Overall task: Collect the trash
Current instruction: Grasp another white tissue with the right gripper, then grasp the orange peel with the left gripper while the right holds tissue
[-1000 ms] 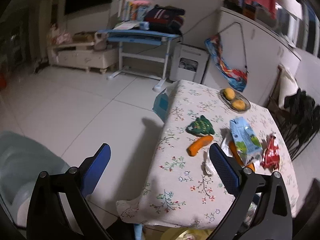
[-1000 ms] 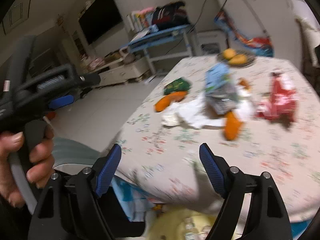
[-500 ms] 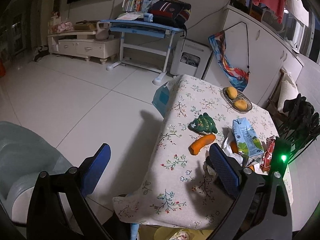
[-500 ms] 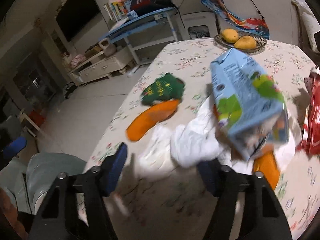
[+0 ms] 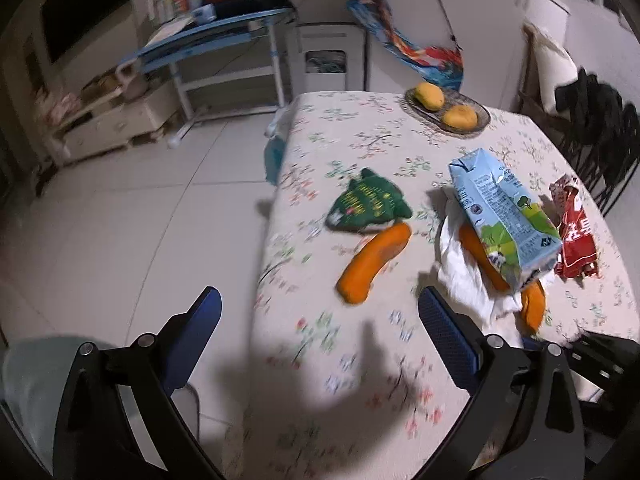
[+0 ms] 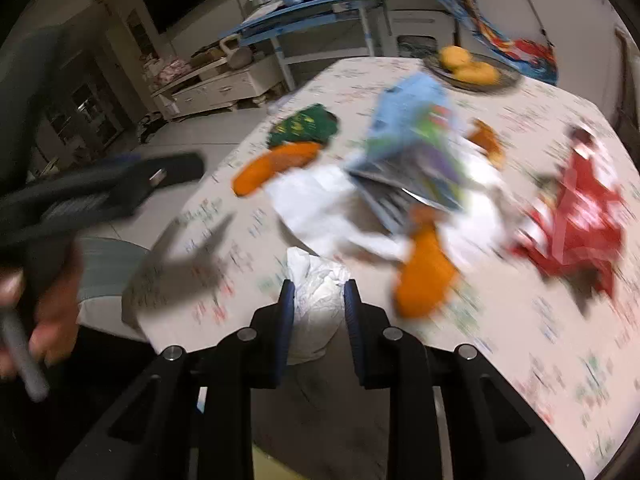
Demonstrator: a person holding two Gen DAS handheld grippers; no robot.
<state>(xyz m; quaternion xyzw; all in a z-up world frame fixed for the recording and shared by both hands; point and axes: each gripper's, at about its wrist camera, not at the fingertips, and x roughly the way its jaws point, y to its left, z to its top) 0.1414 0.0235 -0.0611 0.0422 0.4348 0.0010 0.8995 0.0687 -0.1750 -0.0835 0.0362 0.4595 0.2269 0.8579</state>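
Note:
On the floral tablecloth (image 5: 344, 364) lie a green wrapper (image 5: 366, 203), an orange peel (image 5: 374, 262), a blue milk carton (image 5: 502, 212), white paper (image 5: 460, 272) and a red wrapper (image 5: 576, 232). My left gripper (image 5: 320, 320) is open and empty above the table's near left edge. My right gripper (image 6: 319, 294) is shut on a crumpled white tissue (image 6: 316, 280), just above the cloth near the front edge. The right wrist view also shows the carton (image 6: 412, 148), a peel (image 6: 424, 276) and the red wrapper (image 6: 576, 216), blurred.
A dish with two yellow fruits (image 5: 446, 108) sits at the table's far end. A blue desk (image 5: 216, 44) and a white cabinet (image 5: 328, 60) stand beyond. A pale chair (image 5: 28, 392) is at the left, and dark chairs (image 5: 600, 128) at the right.
My right gripper closed on the white tissue and pulled it back toward the table's front edge. My left gripper moved in over the table's left edge, still open.

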